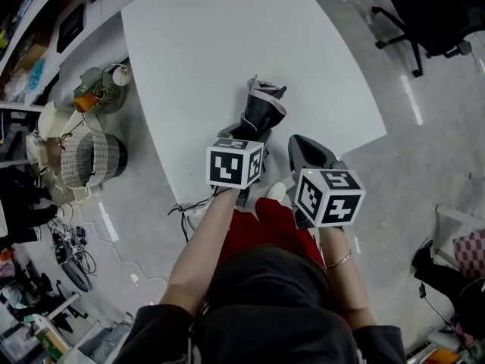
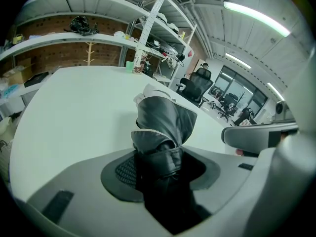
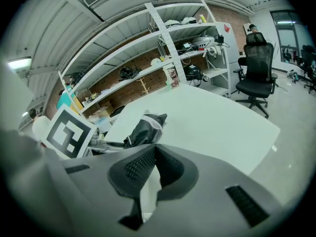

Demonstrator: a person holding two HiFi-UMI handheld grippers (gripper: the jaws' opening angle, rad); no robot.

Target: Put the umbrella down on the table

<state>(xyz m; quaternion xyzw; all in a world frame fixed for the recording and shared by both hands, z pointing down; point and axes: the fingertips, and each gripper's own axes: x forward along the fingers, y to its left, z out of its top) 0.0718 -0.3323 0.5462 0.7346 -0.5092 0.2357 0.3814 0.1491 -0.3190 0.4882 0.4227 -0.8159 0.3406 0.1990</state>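
Observation:
The folded black umbrella [image 1: 262,111], with a pale trim at its far end, sits over the white table [image 1: 220,44] close to the table's near edge. My left gripper [image 1: 250,135] is shut on the umbrella's near part; in the left gripper view the umbrella [image 2: 165,122] fills the space between the jaws of the left gripper [image 2: 160,169]. I cannot tell whether it rests on the table [image 2: 69,107]. My right gripper [image 1: 301,146] hovers just to the right, apart from the umbrella [image 3: 143,130]. The right gripper [image 3: 155,154] is shut with nothing in it.
A black office chair [image 1: 424,10] stands on the floor at the far right. A woven basket [image 1: 91,158] and a fan [image 1: 102,89] sit on the floor left of the table. Shelves [image 3: 163,48] with clutter line the far wall.

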